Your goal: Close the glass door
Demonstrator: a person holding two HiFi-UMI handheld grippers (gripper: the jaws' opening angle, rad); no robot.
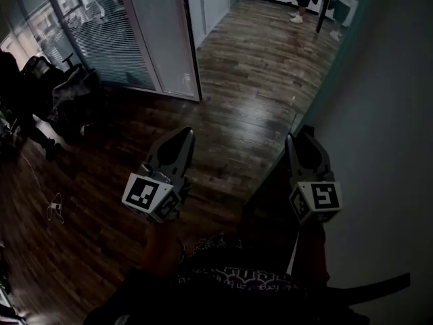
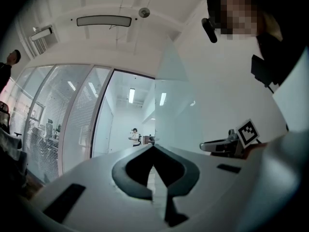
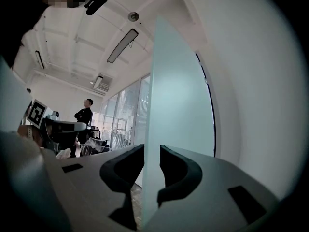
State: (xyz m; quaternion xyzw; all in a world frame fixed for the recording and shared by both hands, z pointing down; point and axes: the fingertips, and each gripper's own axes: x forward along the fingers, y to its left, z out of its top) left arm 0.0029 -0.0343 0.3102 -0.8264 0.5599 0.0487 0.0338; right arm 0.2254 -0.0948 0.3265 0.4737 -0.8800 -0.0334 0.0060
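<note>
Gripping the free edge of the door (image 3: 178, 95), the right tool (image 3: 151, 149) has one jaw on each face of the frosted glass pane. Its pads sit against the glass, and the jaws stand fairly wide because the pane fills the gap. The left tool (image 2: 153, 148) is closed, tips touching, and holds nothing; it hangs just left of the door, above the wood floor (image 1: 223, 80). The door stands open, running away from the person along the right of the head view, well apart from a glass partition (image 1: 155, 39) across the floor. Doing this step well probably means a firm squeeze, square to the pane. The door is best swung in a slow, even arc, walking with it rather than twisting the wrist, so the smooth glass does not slip free. The left tool is best kept out of the closing gap.
</note>
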